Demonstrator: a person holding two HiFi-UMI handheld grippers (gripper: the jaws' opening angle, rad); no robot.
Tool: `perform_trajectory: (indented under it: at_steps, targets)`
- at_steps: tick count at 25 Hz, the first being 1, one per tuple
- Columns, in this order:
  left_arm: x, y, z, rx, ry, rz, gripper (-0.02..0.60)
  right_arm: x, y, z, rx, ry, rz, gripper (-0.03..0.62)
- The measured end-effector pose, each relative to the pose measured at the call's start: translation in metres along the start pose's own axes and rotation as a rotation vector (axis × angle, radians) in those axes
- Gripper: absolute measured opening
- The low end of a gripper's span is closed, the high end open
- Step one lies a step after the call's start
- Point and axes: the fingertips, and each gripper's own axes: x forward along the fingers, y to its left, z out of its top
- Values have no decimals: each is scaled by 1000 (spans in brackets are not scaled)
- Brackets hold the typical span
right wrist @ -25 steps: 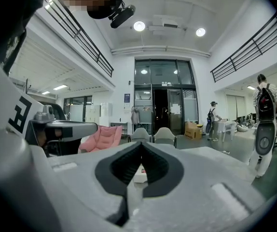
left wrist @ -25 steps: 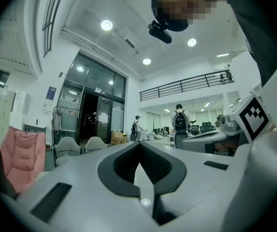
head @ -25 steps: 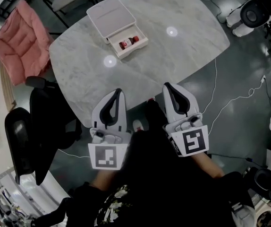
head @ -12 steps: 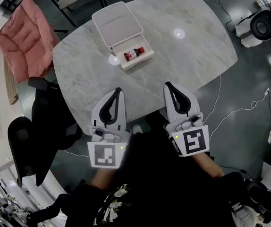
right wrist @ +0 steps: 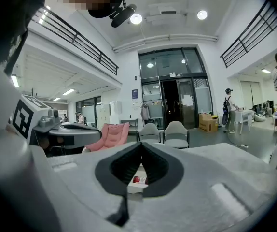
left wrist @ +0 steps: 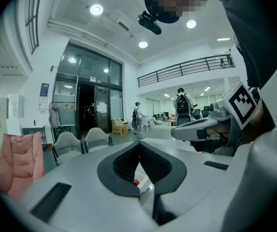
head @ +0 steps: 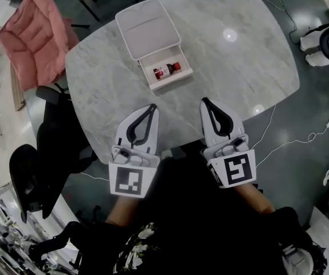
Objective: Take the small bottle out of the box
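Note:
A white box (head: 148,34) stands on the marble table (head: 233,73), its drawer (head: 179,79) pulled out toward me. In the drawer lies a small bottle (head: 165,70) with a red cap and a red-and-white label. The same bottle (right wrist: 139,180) shows through the right gripper's jaw gap, and its red cap (left wrist: 136,181) through the left one's. My left gripper (head: 152,106) and right gripper (head: 205,101) hover side by side over the table's near edge, short of the box. Both are shut and empty.
A pink padded chair (head: 34,32) stands at the far left of the table, black office chairs (head: 50,148) at the near left. White cables (head: 279,136) trail over the floor on the right. Grey chairs (right wrist: 163,131) stand beyond the table.
Both grippers have drifted slightly forward over the table edge. The box and bottle sit nearer and lower in the head view as the head shifted.

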Motion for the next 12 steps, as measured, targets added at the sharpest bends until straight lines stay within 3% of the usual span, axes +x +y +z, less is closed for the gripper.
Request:
perform_trajectory:
  at_steps: [8,12]
  targets:
    - [48,5,-23,-8,66,15,3,32,-33,-24,14,37,69,-5]
    - [71,9,-35,69,106,5,22,44,-49,-41,35,60,87,-5]
